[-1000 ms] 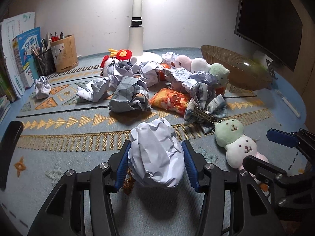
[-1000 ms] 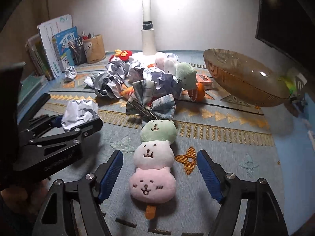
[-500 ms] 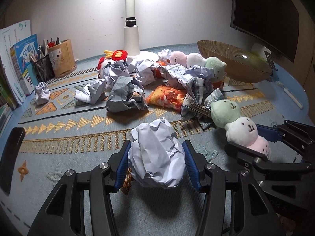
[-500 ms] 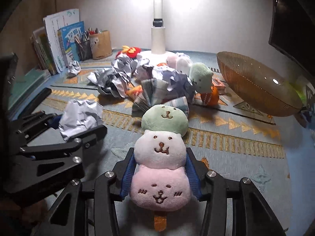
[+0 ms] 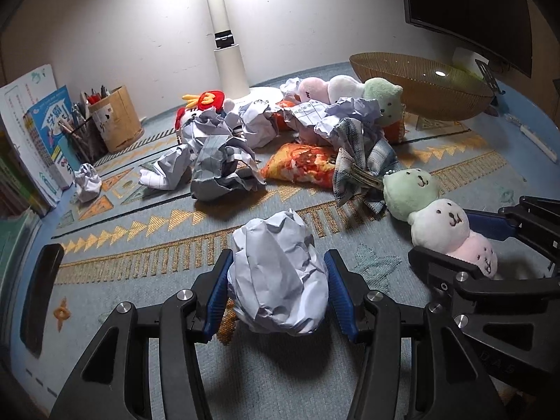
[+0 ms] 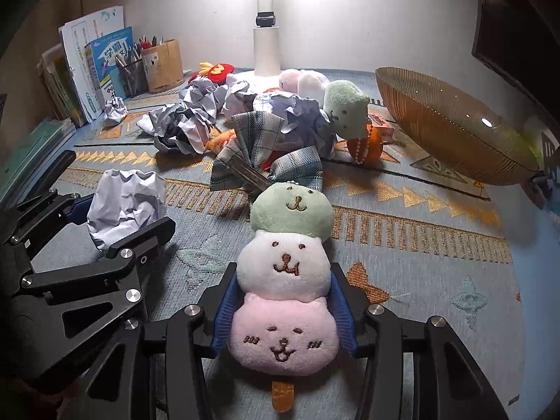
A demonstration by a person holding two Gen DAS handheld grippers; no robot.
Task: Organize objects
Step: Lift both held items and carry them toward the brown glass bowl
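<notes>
**Blue pads loaded on both sides, sort next**

Left hand-held gripper [image 5: 278, 288] is clamping a crumpled paper ball [image 5: 276, 273]; right hand-held gripper [image 6: 283, 315], jaws just closing, is squeezing the tri-colour plush skewer [image 6: 287, 280] low over the patterned surface [image 6: 420, 245]. Suggest lifting clear of the plaid bow [image 6: 269, 164], plush toward the wicker basket [image 6: 448, 133], paper kept separate.

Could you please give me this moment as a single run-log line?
left claw: shut on paper ball | right claw: just closed on three-face plush | woven bowl: no items seen inside
</notes>
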